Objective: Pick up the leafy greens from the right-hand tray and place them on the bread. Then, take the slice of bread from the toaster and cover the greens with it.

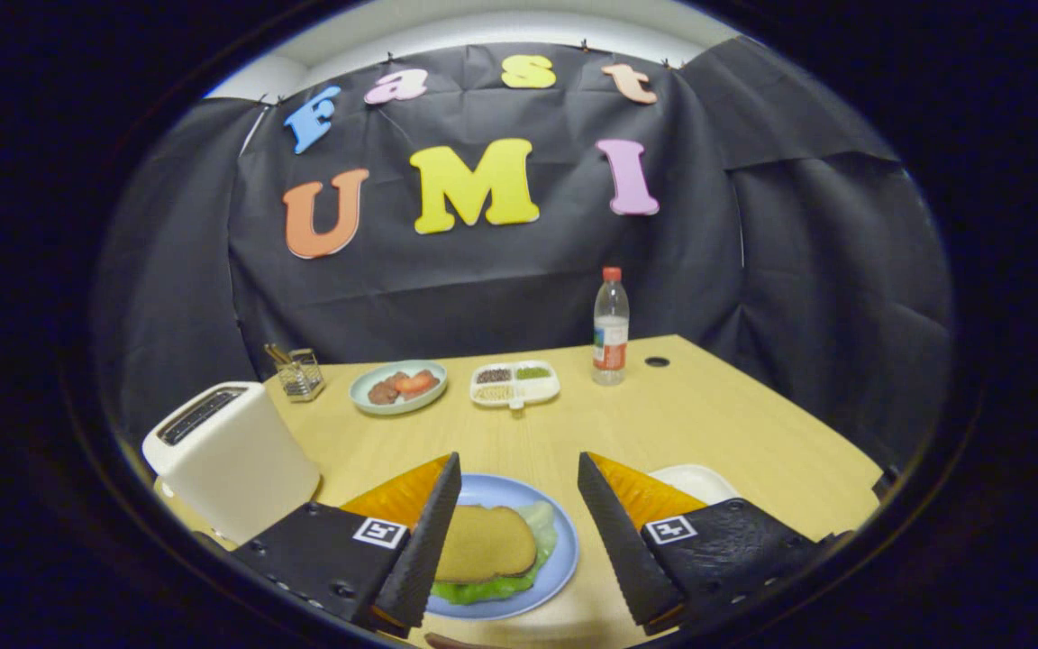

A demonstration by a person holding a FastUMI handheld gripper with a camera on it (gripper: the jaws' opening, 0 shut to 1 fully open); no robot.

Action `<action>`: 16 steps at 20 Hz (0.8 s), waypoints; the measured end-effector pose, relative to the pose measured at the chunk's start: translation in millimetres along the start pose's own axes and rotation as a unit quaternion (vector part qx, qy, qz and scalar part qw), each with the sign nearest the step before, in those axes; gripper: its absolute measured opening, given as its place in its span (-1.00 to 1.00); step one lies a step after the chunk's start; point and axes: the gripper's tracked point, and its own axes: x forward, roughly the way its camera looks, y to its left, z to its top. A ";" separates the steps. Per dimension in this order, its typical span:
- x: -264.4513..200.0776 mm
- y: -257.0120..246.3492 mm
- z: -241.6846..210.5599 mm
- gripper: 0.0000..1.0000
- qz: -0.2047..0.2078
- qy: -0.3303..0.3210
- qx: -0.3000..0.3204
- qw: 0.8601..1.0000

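Gripper view:
Fingers (519, 532): spread apart, holding nothing.
Bread slice (486, 543): lies on leafy greens (519, 563) on the blue plate (564, 550), between the fingers.
Toaster (231, 455): slot looks empty (hard to tell).
Progress: both steps appear done on the desk (708, 424); nothing apparently left.

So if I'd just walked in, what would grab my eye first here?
Probably the two black tongs, spread open over a blue plate where a bread slice sits on leafy greens. Next, the white toaster just beyond the left finger, then the water bottle standing at the table's far edge.
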 end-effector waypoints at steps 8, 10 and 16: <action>-79.2 16.3 74.2 0.91 -0.014 -0.094 -0.017 0.995; -95.5 18.5 85.2 0.91 -0.014 -0.105 -0.030 0.994; -146.1 13.9 123.6 0.90 -0.007 -0.142 -0.034 0.989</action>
